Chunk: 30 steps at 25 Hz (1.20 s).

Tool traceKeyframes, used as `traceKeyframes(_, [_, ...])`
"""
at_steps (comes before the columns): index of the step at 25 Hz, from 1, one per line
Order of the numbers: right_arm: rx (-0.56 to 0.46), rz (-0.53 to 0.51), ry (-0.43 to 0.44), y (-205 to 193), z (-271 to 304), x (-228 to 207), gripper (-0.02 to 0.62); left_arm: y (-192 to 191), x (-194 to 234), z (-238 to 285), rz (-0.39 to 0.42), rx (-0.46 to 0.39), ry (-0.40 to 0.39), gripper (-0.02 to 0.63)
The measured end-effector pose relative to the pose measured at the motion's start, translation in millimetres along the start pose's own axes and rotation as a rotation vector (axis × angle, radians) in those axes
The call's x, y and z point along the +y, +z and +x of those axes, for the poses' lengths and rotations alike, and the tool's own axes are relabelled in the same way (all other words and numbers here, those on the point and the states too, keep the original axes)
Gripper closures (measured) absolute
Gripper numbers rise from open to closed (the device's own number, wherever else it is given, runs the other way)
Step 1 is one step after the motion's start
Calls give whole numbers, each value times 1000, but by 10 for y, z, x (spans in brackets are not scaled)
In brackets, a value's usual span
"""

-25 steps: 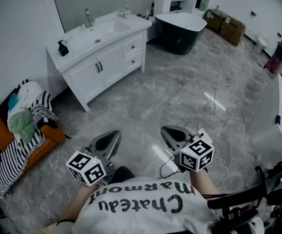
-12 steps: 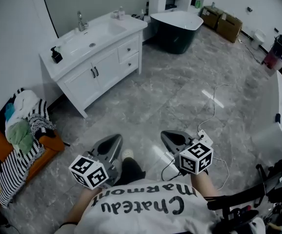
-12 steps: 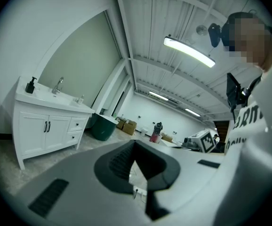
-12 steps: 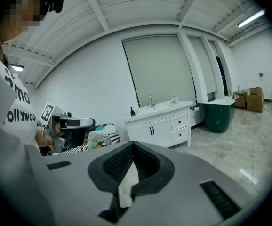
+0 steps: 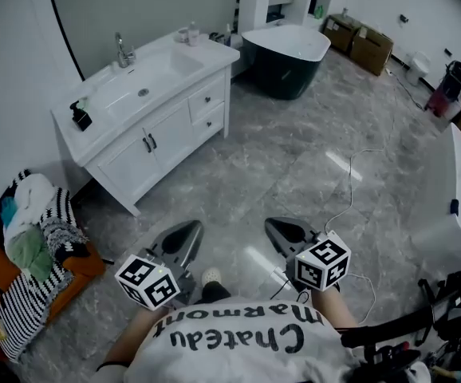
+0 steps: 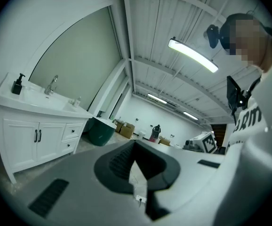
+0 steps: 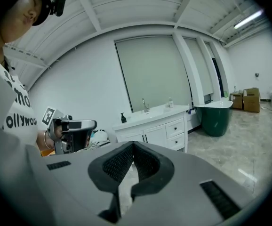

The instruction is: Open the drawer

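Note:
A white vanity (image 5: 103, 146) stands against the wall at upper left in the head view. At its right end are two small drawers, the upper drawer (image 5: 206, 98) over the lower drawer (image 5: 209, 120), both pushed in. My left gripper (image 5: 191, 228) and right gripper (image 5: 273, 226) are low in the frame, well short of the vanity, over grey floor. Both are shut, tips touching, with nothing between them. The left gripper view has the drawers (image 6: 71, 132) far off at left beyond the shut left gripper (image 6: 135, 142). The right gripper view shows the drawers (image 7: 174, 127) past the right gripper (image 7: 132, 144).
A dark green bathtub (image 5: 288, 50) sits right of the vanity, with cardboard boxes (image 5: 366, 45) behind it. An orange seat piled with clothes (image 5: 31, 242) stands at left. A white cable (image 5: 350, 186) trails on the floor at right. A soap bottle (image 5: 79, 116) and faucet (image 5: 121, 50) are on the vanity top.
The vanity has slid left and lower in the head view and looks nearer as the person walks forward. Both grippers stay shut and empty in front of the body.

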State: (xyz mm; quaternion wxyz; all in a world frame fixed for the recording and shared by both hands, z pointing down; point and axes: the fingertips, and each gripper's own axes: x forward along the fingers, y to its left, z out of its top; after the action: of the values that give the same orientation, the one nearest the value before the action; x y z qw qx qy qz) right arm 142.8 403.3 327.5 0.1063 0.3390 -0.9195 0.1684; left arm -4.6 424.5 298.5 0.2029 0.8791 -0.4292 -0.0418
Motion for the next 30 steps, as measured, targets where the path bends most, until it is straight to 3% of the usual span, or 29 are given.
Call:
traceKeyframes(3, [-13, 1, -11, 231, 342, -146, 584, 317, 333, 172, -13, -25, -6, 598])
traceKeyframes(11, [-42, 8, -41, 649, 1147, -458, 584, 747, 1073, 598, 63, 21, -47, 598])
traceKeyframes(18, [-22, 3, -56, 723, 1598, -576, 584, 826, 1554, 788, 35, 30, -48, 598])
traceKeyframes(30, [28, 9, -27, 749, 2012, -706, 584, 802, 1905, 974, -8, 37, -13, 598])
